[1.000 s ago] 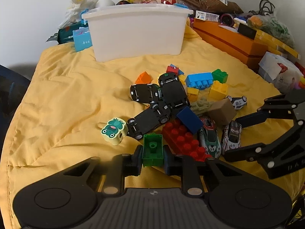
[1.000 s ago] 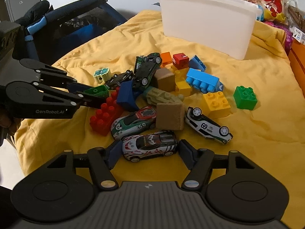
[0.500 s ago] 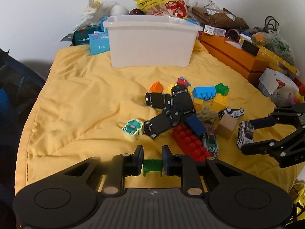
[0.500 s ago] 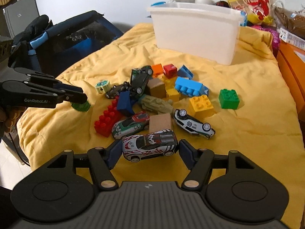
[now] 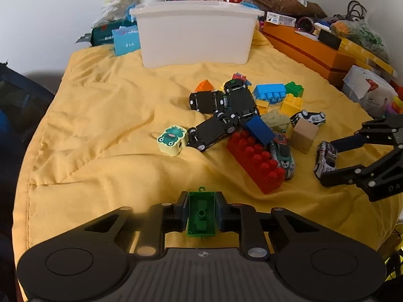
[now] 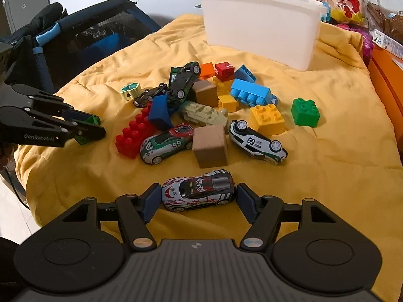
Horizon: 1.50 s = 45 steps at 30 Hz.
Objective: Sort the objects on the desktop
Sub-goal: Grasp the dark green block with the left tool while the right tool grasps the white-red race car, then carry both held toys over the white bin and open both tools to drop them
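Note:
My left gripper [image 5: 201,201] is shut on a small green block [image 5: 201,214], held above the yellow cloth [image 5: 100,125] near its front edge. In the right wrist view that gripper [image 6: 93,128] hangs left of the toy pile. My right gripper [image 6: 199,192] is shut end to end on a silver and red toy car [image 6: 197,193], just in front of the pile; the left wrist view shows the same car [image 5: 325,156] at the right. The pile holds a long red brick [image 5: 257,158], blue, yellow and green blocks, brown cubes and several cars. A white bin [image 5: 196,32] stands behind it.
Orange boxes [image 5: 309,47] and bags crowd the right and back edges of the cloth. A dark blue chair [image 6: 75,37] stands off the left edge. A frog-printed block [image 5: 172,138] lies left of the pile, with bare cloth further left.
Both grippers have lifted and drawn back from the pile, the left with the green block, the right with the silver car. The pile itself has not shifted.

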Each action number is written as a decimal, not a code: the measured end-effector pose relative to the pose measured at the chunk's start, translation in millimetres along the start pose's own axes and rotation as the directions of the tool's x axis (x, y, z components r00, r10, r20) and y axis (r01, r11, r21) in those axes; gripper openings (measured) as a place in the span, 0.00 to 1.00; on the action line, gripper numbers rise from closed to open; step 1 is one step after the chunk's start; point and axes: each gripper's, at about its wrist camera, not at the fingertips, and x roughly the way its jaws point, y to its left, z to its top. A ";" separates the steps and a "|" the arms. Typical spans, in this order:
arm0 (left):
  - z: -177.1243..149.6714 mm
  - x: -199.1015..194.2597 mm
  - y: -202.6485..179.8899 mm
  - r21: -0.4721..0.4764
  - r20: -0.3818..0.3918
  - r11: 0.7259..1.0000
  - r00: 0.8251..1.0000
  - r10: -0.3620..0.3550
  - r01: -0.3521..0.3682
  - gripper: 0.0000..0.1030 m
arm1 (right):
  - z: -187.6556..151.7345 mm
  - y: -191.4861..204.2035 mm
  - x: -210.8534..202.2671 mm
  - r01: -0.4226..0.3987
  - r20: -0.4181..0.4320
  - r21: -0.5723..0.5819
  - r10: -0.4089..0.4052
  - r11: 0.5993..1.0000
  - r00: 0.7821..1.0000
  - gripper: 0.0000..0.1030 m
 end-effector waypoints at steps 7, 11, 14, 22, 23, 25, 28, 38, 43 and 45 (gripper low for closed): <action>3.4 -15.3 -1.3 -0.021 0.037 1.000 0.999 0.010 -0.009 0.23 | 2.4 -2.6 -6.9 -0.009 0.031 0.026 0.008 1.000 0.999 0.66; 21.4 -24.7 0.7 -0.042 0.091 0.999 0.996 0.019 -0.016 0.23 | 12.9 0.3 -19.6 -0.011 0.078 0.014 0.010 1.000 0.997 0.66; 44.5 -34.4 5.2 -0.081 0.150 0.997 0.988 0.027 -0.015 0.23 | 26.0 2.6 -33.5 -0.001 0.130 0.008 0.000 1.000 0.991 0.66; 137.3 -46.3 9.4 -0.071 0.260 0.996 0.963 0.062 -0.045 0.23 | 94.5 -9.8 -69.8 0.037 0.309 0.028 -0.044 0.999 0.950 0.66; 149.9 -45.1 10.8 -0.067 0.268 0.997 0.961 0.062 -0.046 0.23 | 105.8 -14.4 -72.7 0.043 0.334 0.036 -0.052 0.998 0.941 0.66; 175.1 -41.9 16.2 -0.076 0.276 0.996 0.959 0.060 -0.040 0.23 | 125.7 -22.6 -76.2 0.053 0.371 0.051 -0.068 0.997 0.926 0.66; 211.2 -37.3 27.1 -0.125 0.281 0.992 0.958 0.051 -0.016 0.23 | 158.1 -41.9 -77.3 0.054 0.396 0.103 -0.091 0.993 0.914 0.66; 307.2 -8.7 55.8 -0.164 0.250 0.986 0.967 0.037 0.005 0.23 | 248.4 -108.0 -64.4 0.064 0.376 0.218 -0.144 0.974 0.915 0.66; 334.5 24.5 62.4 -0.177 0.158 0.984 0.987 0.006 0.023 0.23 | 274.4 -126.6 -44.4 0.091 0.303 0.250 -0.167 0.964 0.938 0.66; 342.4 36.9 62.5 -0.169 0.126 0.986 0.992 0.003 0.019 0.23 | 283.2 -133.8 -33.1 0.080 0.263 0.271 -0.154 0.959 0.952 0.66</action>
